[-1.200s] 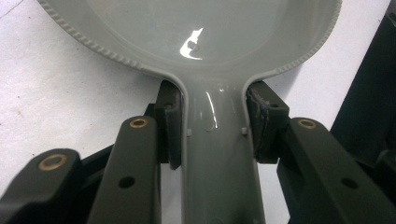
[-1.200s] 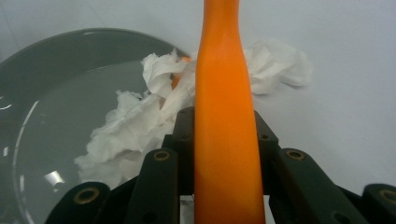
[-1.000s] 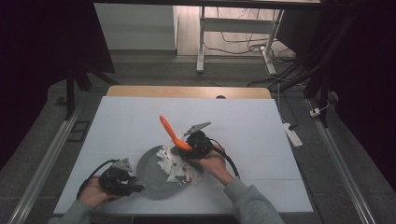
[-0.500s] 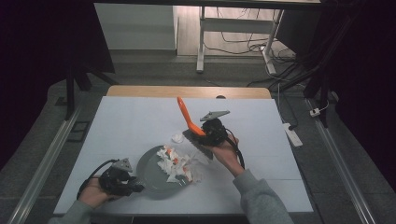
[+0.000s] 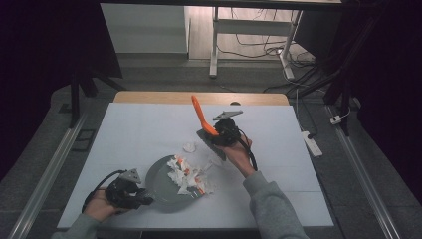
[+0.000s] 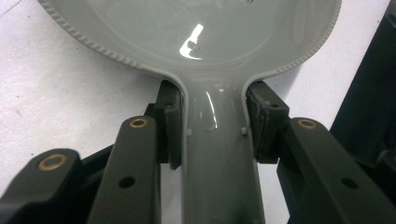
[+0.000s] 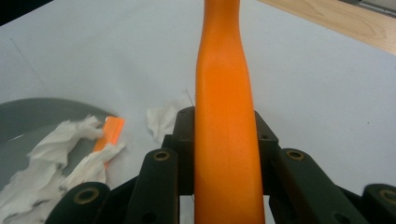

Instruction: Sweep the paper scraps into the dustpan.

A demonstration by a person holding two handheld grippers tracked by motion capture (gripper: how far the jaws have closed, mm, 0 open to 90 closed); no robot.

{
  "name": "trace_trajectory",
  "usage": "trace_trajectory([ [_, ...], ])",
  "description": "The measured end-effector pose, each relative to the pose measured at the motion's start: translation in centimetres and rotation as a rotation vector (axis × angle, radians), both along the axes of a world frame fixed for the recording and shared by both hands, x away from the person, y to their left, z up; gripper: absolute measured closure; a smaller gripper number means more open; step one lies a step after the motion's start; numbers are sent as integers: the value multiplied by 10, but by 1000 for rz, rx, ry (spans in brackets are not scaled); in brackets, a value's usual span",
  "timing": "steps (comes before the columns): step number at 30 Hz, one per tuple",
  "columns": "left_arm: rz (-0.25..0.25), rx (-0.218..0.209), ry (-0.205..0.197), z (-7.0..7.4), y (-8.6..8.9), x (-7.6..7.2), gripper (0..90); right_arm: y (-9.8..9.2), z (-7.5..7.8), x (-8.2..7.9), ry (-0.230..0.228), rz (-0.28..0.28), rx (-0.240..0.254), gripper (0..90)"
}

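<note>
On the white table, the right hand-held gripper clamps an orange handle (tilted up).

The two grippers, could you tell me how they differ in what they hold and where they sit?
The left gripper clamps the grey dustpan handle, low on the table; the right gripper clamps an orange brush handle, raised beyond the paper scraps. Both jaws are shut on a handle.

Paper scraps in dustpan near table front edge; brush behind-right; stray scrap between.
</note>
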State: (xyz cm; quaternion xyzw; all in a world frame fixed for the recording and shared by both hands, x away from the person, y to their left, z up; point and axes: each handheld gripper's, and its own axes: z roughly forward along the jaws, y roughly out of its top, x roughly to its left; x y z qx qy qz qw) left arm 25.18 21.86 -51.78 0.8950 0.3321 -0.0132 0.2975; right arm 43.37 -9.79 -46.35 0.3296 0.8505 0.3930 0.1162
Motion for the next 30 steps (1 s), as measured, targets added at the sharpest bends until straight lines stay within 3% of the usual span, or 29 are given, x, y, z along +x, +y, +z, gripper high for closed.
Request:
trace_trajectory([
  [13,3,-1,-1,0,1,-1,615,19,-10,26,-17,2,-65,701],
  [20,-1,-1,1,0,2,0,615,27,-22,36,8,-3,-96,701],
  [25,2,-4,1,-1,2,0,615,38,-30,41,30,26,-128,702],
  [30,1,-3,2,-1,2,0,616,50,-32,35,53,89,-146,702],
])
